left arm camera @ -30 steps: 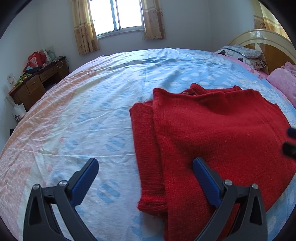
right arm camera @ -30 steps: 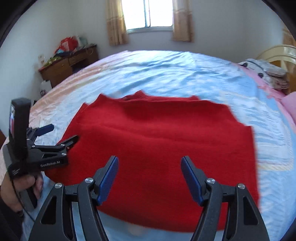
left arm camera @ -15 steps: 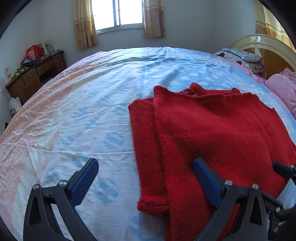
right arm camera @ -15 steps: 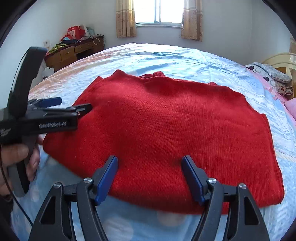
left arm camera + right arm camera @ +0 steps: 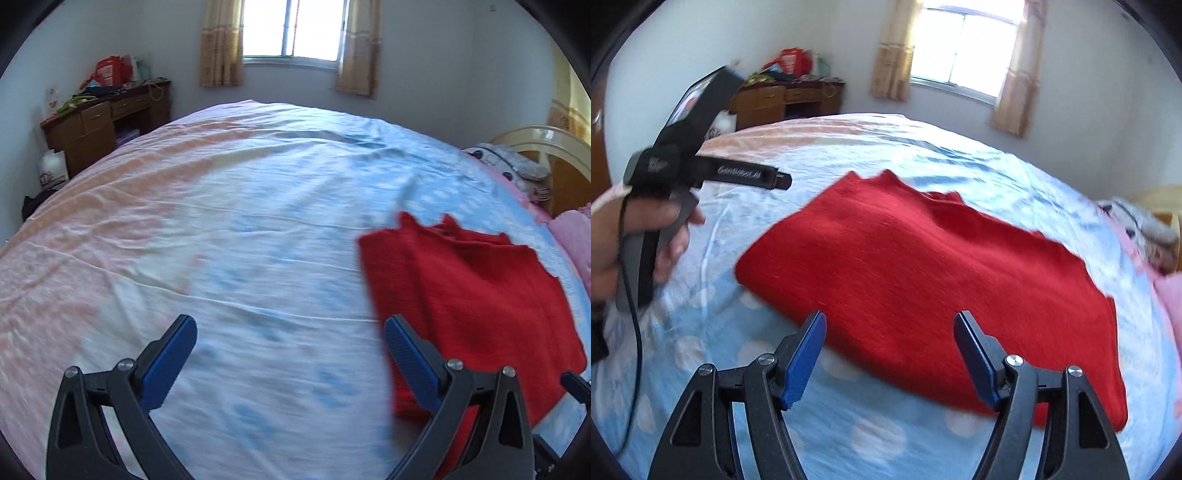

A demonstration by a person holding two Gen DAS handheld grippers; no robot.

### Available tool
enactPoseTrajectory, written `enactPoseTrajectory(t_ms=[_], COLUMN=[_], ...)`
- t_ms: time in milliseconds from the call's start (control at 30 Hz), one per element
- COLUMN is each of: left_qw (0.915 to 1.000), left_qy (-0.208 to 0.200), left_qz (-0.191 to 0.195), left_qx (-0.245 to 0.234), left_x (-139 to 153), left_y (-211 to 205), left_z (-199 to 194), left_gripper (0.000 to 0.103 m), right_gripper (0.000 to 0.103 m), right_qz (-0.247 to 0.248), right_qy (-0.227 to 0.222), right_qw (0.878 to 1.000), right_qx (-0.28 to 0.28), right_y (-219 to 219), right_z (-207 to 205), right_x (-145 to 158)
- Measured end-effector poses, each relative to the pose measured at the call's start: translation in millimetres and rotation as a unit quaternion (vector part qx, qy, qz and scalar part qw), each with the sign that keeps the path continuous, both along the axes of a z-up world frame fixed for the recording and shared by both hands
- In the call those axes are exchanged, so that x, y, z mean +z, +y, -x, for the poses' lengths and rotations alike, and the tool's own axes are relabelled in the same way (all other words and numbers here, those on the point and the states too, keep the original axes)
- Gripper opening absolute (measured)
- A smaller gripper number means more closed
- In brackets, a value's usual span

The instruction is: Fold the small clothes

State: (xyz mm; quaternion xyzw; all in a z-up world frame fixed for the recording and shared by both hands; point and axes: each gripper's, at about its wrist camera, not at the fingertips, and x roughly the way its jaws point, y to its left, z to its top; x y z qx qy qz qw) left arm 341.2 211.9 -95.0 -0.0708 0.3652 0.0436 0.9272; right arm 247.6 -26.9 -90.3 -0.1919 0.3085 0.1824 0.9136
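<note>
Red knitted sweater (image 5: pixel 923 291) lay folded flat on the bed (image 5: pixel 258 221), toward the headboard side, with its neckline edge pointing to the window (image 5: pixel 291 29). The sheet under it was pale blue with white spots, going peach toward the far side. Left gripper (image 5: pixel 290 334) hung above bare sheet with its jaws spread wide and nothing between them; its right blue pad (image 5: pixel 408 360) sat just over the sweater's near left edge, though contact could not be told. In the right wrist view the same left gripper (image 5: pixel 785 181) appeared side-on, raised above the sheet just left of the sweater, gripped by the person's left hand (image 5: pixel 631 240) with a black cable trailing down. Right gripper (image 5: pixel 890 334) was also wide open and empty, poised over the sweater's near hem, jaws straddling red cloth but not pinching it. A wooden desk (image 5: pixel 107 125) heaped with oddments stood against the far wall by the curtains (image 5: pixel 221 40). Pillows (image 5: pixel 517 170) lay beside the headboard (image 5: pixel 546 136). Both views were blurred somewhat.
</note>
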Motion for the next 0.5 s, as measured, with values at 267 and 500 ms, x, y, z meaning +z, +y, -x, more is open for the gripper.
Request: enactPoseTrajectory(t_ms=[267,500], left_qw=[0.9962,0.9789], left_qy=[-0.005,-0.020], left_qz=[0.085,0.157], left_qx=[-0.022,-0.130], left_x=[-8.7,0.3], left_y=[22.4,-3.6], left_z=[1.1,-19.7], left_gripper=[0.103,0.102], right_gripper=[0.063,0.056], right_qz=[0.085,0.136], right_qy=[-0.014,-0.045], right_qw=[0.994,0.988], right_qx=[0.061,0.051], right_y=[73.1,99.3], right_z=[5.6,6.4], right_x=[-17.1,-31.5])
